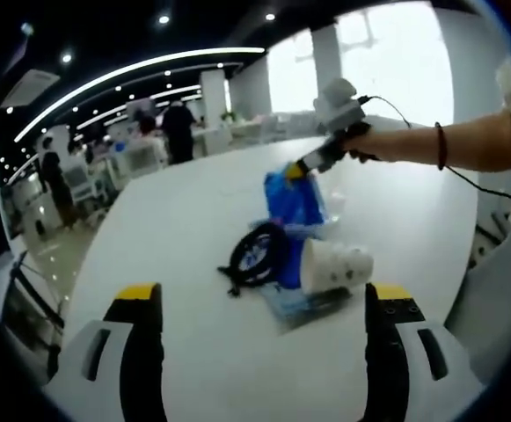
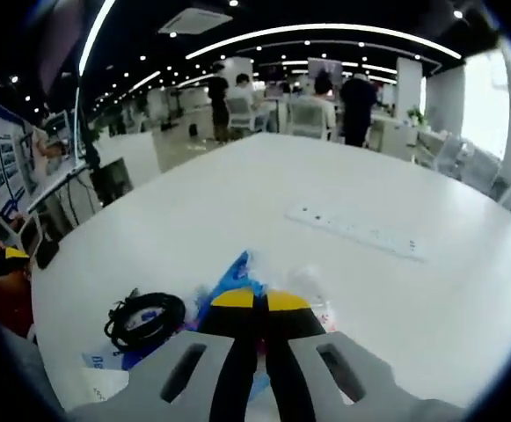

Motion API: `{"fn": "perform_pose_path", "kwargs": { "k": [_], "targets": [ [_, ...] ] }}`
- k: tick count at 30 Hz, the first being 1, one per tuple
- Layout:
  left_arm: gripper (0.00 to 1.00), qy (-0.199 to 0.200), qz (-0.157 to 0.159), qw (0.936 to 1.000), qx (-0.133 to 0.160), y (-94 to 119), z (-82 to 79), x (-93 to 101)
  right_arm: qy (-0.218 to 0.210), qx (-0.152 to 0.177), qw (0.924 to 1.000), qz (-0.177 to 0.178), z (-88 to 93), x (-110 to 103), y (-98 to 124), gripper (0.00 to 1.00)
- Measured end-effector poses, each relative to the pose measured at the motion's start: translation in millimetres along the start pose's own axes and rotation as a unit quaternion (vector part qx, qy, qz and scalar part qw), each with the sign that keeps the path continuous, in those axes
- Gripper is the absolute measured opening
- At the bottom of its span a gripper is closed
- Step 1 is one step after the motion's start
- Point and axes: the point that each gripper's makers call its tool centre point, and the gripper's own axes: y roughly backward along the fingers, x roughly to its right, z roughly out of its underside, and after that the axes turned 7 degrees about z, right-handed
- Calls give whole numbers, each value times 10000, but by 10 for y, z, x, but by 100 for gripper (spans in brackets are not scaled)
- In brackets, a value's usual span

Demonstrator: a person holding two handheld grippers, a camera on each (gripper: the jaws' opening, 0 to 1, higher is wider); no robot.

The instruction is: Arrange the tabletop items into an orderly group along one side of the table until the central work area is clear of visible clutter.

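The white counter (image 1: 193, 229) carries a small cluster of items near its middle. In the left gripper view, the left gripper (image 1: 259, 303) hovers above the near edge with its jaws spread wide and grasping nothing. The right gripper (image 2: 257, 301) has its jaws clenched on the top of a blue plastic bag (image 1: 292, 200), which stands crumpled and partly lifted. Just beside the bag lie a white paper cup (image 1: 336, 264) on its side, touching a blue-and-white packet (image 1: 301, 303), and a coiled black cable (image 1: 255, 253). A white power strip (image 2: 358, 232) lies well apart.
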Motion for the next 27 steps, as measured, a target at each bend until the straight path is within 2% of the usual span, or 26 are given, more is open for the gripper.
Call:
{"fn": "perform_pose_path", "kwargs": {
  "k": [2, 5, 9, 13, 18, 27],
  "targets": [
    [93, -19, 4, 10000, 6, -3, -6, 2, 15, -2, 10000, 60, 0, 61, 39, 1],
    [93, -30, 16, 10000, 4, -3, -11, 12, -502, 37, 9987, 1, -29, 120, 94, 1],
    [93, -33, 24, 10000, 28, 2, -18, 22, -541, 47, 9983, 195, -28, 292, 175, 1],
    [93, -16, 59, 10000, 53, -2, -30, 37, -822, 21, 9962, 287, 3, 417, 243, 1],
    [93, -21, 92, 9999, 51, -7, -36, 53, -1459, -102, 9880, 504, 113, 639, 338, 1],
    [92, 15, 145, 9999, 63, -10, -43, 74, -1905, -220, 9765, 983, 282, 1037, 489, 1]
  ]
}}
